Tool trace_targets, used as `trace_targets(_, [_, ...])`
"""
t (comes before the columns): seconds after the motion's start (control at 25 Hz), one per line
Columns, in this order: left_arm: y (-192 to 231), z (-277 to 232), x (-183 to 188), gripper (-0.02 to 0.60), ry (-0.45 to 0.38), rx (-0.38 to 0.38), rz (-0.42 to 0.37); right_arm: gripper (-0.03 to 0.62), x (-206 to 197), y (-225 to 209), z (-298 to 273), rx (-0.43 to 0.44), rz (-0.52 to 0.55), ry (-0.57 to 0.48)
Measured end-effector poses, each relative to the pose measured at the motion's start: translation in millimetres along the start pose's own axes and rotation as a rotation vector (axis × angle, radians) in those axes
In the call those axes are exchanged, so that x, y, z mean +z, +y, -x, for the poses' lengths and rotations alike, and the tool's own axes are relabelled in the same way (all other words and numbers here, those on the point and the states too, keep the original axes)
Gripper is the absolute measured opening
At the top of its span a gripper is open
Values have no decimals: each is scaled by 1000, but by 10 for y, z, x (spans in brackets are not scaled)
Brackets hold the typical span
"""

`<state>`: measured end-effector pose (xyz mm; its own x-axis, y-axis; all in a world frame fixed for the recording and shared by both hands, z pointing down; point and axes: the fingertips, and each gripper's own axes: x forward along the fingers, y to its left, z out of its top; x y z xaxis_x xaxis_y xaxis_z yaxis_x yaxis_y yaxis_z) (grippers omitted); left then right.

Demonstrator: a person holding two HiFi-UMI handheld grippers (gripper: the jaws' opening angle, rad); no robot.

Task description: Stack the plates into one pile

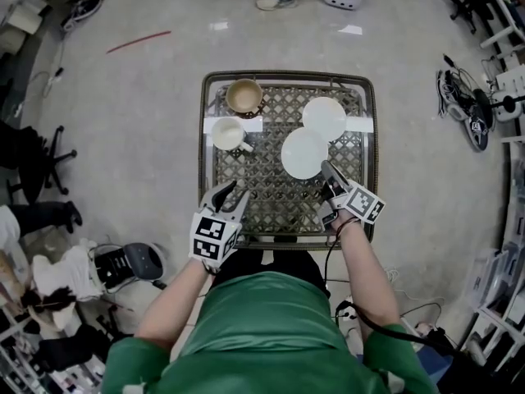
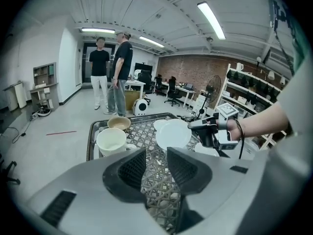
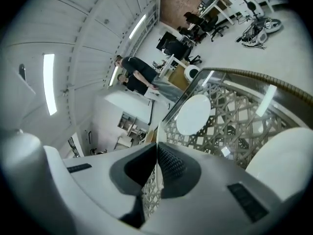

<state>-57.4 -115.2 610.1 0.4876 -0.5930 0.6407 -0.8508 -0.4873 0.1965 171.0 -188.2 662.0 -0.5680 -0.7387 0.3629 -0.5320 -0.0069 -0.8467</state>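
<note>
My right gripper (image 1: 329, 171) is shut on the rim of a white plate (image 1: 304, 153) and holds it tilted above the lattice table (image 1: 286, 195). In the right gripper view that plate (image 3: 157, 131) shows edge-on between the pads. A second white plate (image 1: 324, 117) lies flat at the table's far right. A third plate (image 2: 208, 151) lies under the right gripper (image 2: 201, 125), and it also shows in the right gripper view (image 3: 288, 151). My left gripper (image 1: 226, 197) hovers open over the near left edge, with nothing between its fingers (image 2: 134, 168).
A brown bowl (image 1: 244, 95) and a white mug (image 1: 230, 134) stand at the table's far left. Two people (image 2: 110, 72) stand beyond the table by a small white robot (image 2: 142, 106). Chairs, cables and clutter ring the floor.
</note>
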Motion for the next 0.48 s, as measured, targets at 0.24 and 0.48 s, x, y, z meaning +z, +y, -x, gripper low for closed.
trace_targets(0.24, [11, -76, 95, 144, 5, 22, 9, 31, 545, -131, -131, 1, -15, -70])
trace_targets(0.48, [11, -172, 173, 144, 17, 40, 21, 31, 984, -307, -347, 7, -67, -124])
